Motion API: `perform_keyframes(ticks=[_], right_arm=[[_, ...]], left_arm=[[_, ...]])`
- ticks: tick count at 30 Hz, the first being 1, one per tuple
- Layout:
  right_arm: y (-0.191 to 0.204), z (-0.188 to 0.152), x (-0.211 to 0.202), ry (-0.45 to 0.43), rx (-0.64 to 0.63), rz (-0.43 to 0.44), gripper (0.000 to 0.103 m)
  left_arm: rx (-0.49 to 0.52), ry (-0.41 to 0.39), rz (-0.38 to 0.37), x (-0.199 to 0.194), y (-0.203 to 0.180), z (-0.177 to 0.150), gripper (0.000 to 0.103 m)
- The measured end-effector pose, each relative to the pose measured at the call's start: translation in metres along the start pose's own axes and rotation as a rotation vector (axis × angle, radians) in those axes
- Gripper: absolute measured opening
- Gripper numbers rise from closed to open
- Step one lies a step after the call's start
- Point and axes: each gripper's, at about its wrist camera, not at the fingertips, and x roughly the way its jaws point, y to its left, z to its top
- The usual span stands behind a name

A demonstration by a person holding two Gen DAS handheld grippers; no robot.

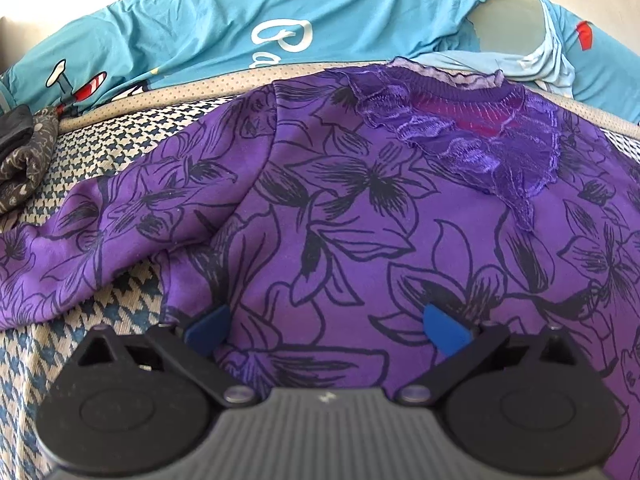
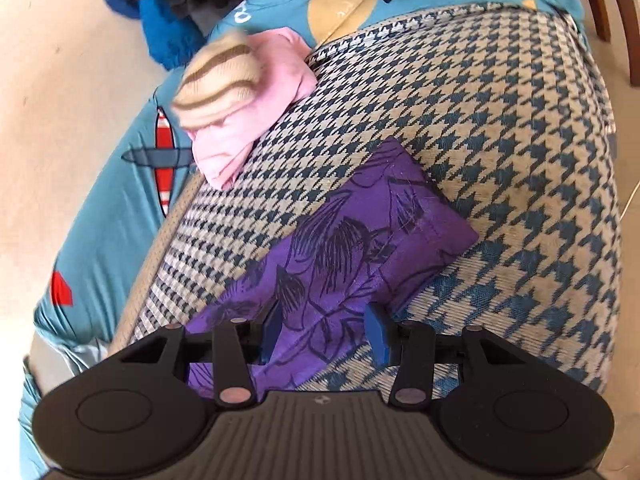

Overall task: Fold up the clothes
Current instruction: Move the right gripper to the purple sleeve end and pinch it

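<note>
Purple top (image 1: 352,208) with black flower outlines lies spread flat on a houndstooth cushion (image 1: 120,304), its lace neckline (image 1: 460,128) at the far edge and one sleeve (image 1: 80,232) reaching out to the left. The left tongs (image 1: 326,326) hover low over the body of the top, blue fingertips (image 1: 444,330) spread wide with nothing between them. In the right wrist view, the other sleeve (image 2: 360,240) stretches away across the cushion (image 2: 500,140), its hemmed cuff at the far end. The right tongs (image 2: 326,334) straddle this sleeve near its nearer part, tips apart on either side of the cloth and not clenched on it (whether they touch the fabric is unclear). Beyond the cushion lies a teal sheet (image 1: 320,12) printed with white letters and red-striped shapes. A pink garment (image 2: 256,120) with a striped beige piece (image 2: 216,80) on it sits at the cushion's far left edge in the right view; a dark patterned cloth (image 1: 24,152) rests at the left in the left view.
</note>
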Motion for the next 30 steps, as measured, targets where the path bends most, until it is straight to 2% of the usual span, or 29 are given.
perform_keyframes(ticks=[4,14,17,22,26,29,30], right_arm=[[-0.006,0.000,0.007,-0.012,0.049,0.028,0.046],[-0.014,0.002,-0.010,-0.043,0.082,-0.043,0.046],[-0.019,0.002,-0.011,-0.062,0.141,-0.049,0.046],[-0.020,0.002,-0.018,-0.110,0.137,-0.121,0.046],[-0.021,0.004,-0.011,-0.143,0.138,-0.110,0.051],[-0.015,0.007,-0.001,-0.166,0.106,-0.090,0.067],[-0.011,0.006,0.001,-0.178,0.086,-0.093,0.068]], left_arm=[[0.003,0.001,-0.003,0.000,0.000,-0.001,0.103],[0.003,0.005,0.008,-0.001,-0.003,-0.001,0.103],[0.004,0.002,0.007,-0.001,-0.003,-0.001,0.103],[0.007,-0.003,0.006,-0.001,-0.002,-0.002,0.103],[0.003,-0.001,0.011,-0.001,-0.003,-0.002,0.103],[0.003,-0.002,0.009,-0.001,-0.003,-0.003,0.103],[0.004,-0.002,0.008,-0.001,-0.003,-0.003,0.103]])
